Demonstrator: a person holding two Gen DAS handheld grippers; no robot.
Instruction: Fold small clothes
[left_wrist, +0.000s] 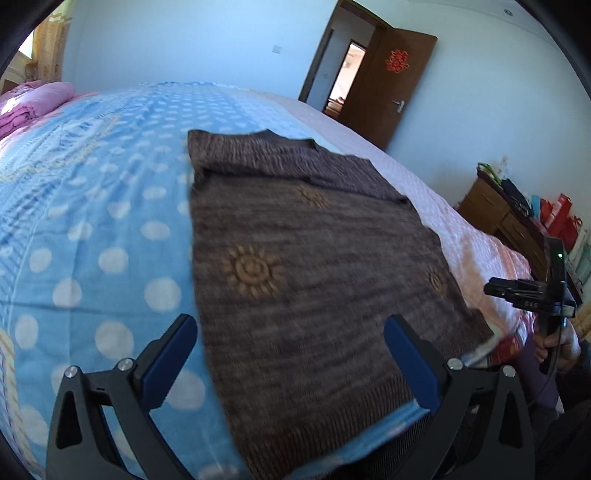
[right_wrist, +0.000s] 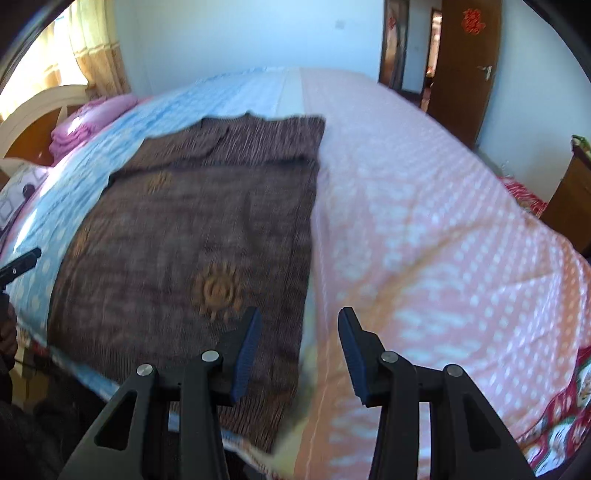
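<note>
A small brown knitted sweater with tan sun motifs (left_wrist: 295, 266) lies flat on the bed, its sleeves folded in across the top. It also shows in the right wrist view (right_wrist: 192, 236). My left gripper (left_wrist: 291, 328) is open and empty above the sweater's near left edge at the hem. My right gripper (right_wrist: 300, 321) is open and empty above the sweater's near right edge. The right gripper also shows in the left wrist view (left_wrist: 524, 291), off the bed's near right corner. A tip of the left gripper shows in the right wrist view (right_wrist: 22, 264).
The bed cover is blue with white dots (left_wrist: 92, 229) on the left and pink (right_wrist: 424, 221) on the right. Folded pink bedding (right_wrist: 88, 125) lies by the headboard. A wooden cabinet with bags (left_wrist: 509, 210) stands right of the bed. A brown door (left_wrist: 391, 81) stands open.
</note>
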